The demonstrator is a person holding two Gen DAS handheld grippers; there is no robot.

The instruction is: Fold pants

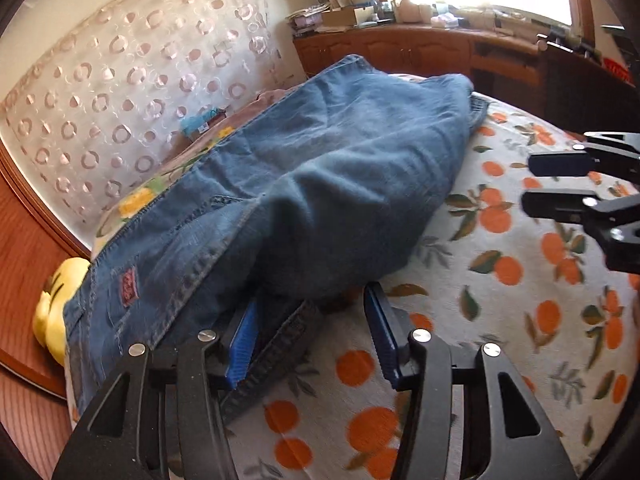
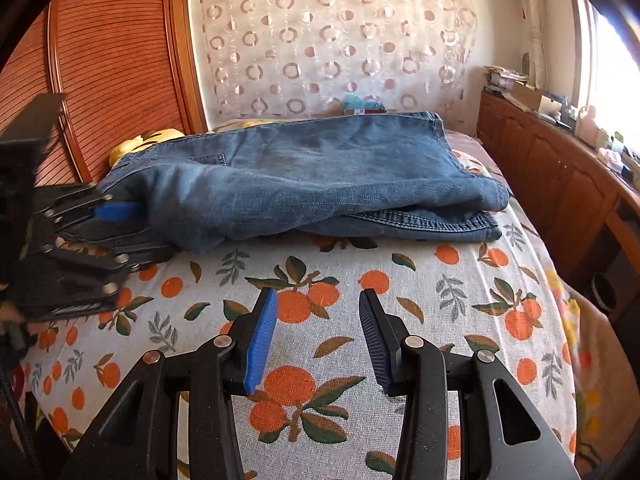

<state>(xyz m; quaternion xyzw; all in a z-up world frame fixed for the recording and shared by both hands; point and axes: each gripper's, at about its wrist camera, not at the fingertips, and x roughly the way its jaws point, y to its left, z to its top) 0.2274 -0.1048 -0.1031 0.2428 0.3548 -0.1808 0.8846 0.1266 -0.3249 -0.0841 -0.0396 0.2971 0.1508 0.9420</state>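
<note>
Bed cover [image 2: 320,312], orange-fruit print, spans my work area. Jeans [image 2: 304,184] lie folded across its far half, near patterned curtain [image 2: 332,40]. My left gripper [image 1: 312,332] at jeans' near corner: jaws apart, denim edge between them, pads not pressing. My right gripper [image 2: 318,336] over bare cover, jaws apart, empty.
</note>
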